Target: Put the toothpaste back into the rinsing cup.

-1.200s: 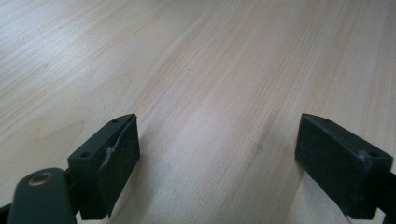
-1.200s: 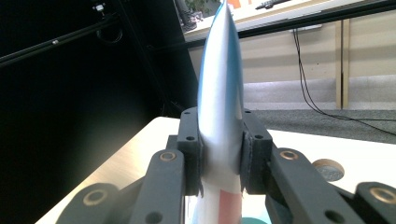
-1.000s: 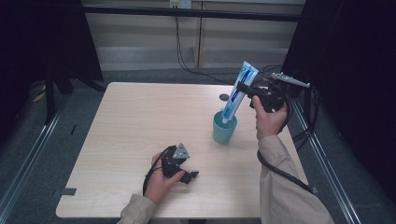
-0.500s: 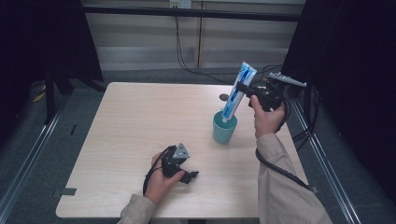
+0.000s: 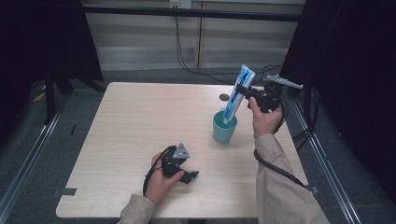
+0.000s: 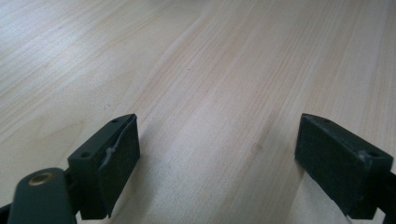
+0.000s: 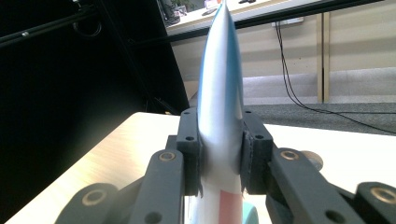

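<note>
A blue-and-white toothpaste tube [image 5: 237, 93] stands tilted over the teal cup [image 5: 224, 127] near the right edge of the worktop [image 5: 140, 116], its cap end down inside the cup's mouth and its flat crimped end leaning up and away toward the far right corner. The right hand-held gripper [image 5: 247, 91] is clamped across the tube's upper body, and in the right gripper view the two black jaws press the tube [image 7: 219, 102] from both sides, with a bit of the cup's teal rim [image 7: 251, 215] showing below. Holding it high on the body and cap-down looks meant to let the tube stand in the cup like a holder; whether it is going in or coming out cannot be told. The tube's printing is blurred, with a red patch low on its face, and no brand or wording can be read. A small dark round thing [image 5: 224, 97] lies on the worktop just beyond the cup. The left hand-held gripper [image 5: 184, 172] rests near the front edge, well apart from the cup, its jaws spread wide over bare wood [image 6: 224, 93] and holding nothing, probably parked since the tube needs just one grip.
</note>
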`<state>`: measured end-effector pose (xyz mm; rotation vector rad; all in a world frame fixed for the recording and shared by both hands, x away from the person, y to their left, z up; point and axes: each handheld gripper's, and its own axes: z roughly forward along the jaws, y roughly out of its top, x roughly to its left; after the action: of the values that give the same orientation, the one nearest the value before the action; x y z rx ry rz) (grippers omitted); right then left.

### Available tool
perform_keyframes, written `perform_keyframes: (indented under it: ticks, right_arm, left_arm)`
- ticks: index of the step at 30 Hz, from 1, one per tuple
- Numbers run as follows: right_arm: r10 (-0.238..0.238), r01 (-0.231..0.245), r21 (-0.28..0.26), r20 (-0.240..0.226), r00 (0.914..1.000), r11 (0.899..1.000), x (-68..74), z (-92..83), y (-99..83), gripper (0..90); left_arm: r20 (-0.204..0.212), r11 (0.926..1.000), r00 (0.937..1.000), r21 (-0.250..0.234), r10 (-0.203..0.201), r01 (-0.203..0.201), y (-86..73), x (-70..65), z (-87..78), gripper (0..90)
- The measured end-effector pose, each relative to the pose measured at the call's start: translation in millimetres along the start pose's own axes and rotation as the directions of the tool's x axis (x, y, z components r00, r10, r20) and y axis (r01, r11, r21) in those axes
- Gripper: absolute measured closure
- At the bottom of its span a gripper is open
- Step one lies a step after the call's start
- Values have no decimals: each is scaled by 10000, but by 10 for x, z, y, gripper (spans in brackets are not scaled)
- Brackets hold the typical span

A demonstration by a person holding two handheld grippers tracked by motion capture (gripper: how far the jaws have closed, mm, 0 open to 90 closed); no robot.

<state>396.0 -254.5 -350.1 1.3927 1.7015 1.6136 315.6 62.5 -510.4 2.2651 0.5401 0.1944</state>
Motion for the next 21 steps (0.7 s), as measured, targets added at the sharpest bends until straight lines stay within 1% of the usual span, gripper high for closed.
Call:
perform_keyframes:
  ticks: [4,12,14,21]
  right_arm:
    - [-88,87,34,97,9999,10000,0,20,-33,731]
    - [-109,107,117,182,9998,9999,8,63,-100,731]
    - [-211,208,153,209,9996,9997,15,75,-113,731]
    - [-234,228,189,310,9992,9996,11,99,-166,731]
  left_arm:
    - [3,10000,10000,-2,-2,2,0,0,0,137]
    - [1,10000,10000,-8,-7,7,0,-1,0,137]
    - [0,10000,10000,-4,-4,4,0,0,0,137]
    - [-4,10000,10000,5,15,-15,0,1,0,137]
